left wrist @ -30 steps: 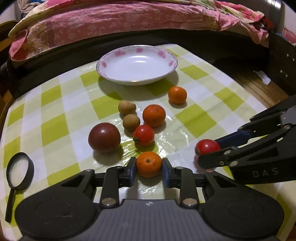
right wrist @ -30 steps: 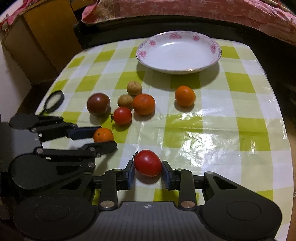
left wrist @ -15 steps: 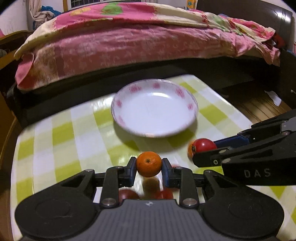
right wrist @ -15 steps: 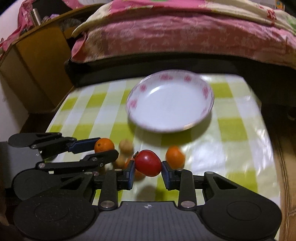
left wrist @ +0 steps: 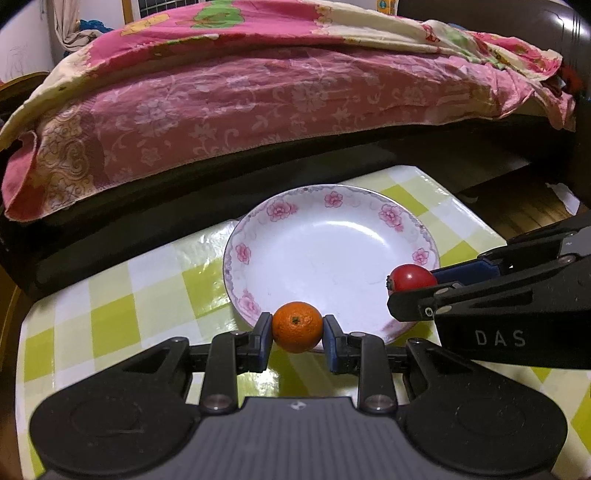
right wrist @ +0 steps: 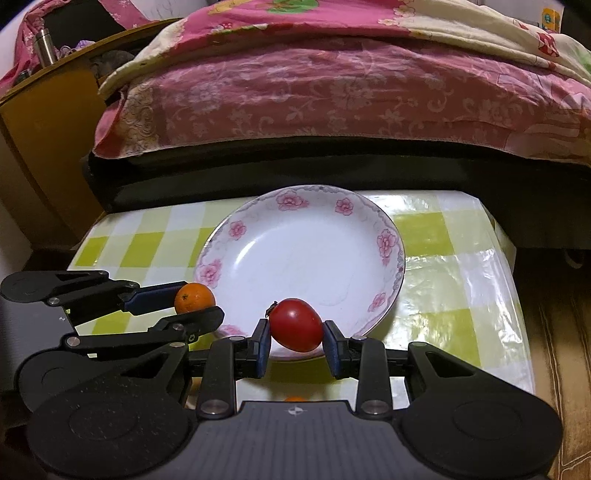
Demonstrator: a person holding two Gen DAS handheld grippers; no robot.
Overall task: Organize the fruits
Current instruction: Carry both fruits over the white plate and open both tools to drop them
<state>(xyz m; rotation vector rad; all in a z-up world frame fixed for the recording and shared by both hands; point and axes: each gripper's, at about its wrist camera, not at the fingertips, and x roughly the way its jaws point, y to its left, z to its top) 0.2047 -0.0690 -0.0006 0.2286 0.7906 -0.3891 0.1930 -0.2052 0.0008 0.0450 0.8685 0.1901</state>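
My left claw (left wrist: 297, 330) pinches a small round orange tangerine (left wrist: 297, 326), my right claw (right wrist: 295, 332) a glossy red tomato (right wrist: 296, 325), both over the white floral-rimmed ceramic plate's (left wrist: 369, 206) near edge; released here, either might roll off.

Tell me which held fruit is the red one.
The red tomato, shut between the right gripper's fingers; the left gripper holds a round orange instead.

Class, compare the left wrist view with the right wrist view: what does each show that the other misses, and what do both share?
Only the left wrist view shows the window above the bed. Only the right shows the wooden cabinet with a metal flask. Both show the empty plate, the left gripper shut on the orange, and the right gripper shut on the tomato.
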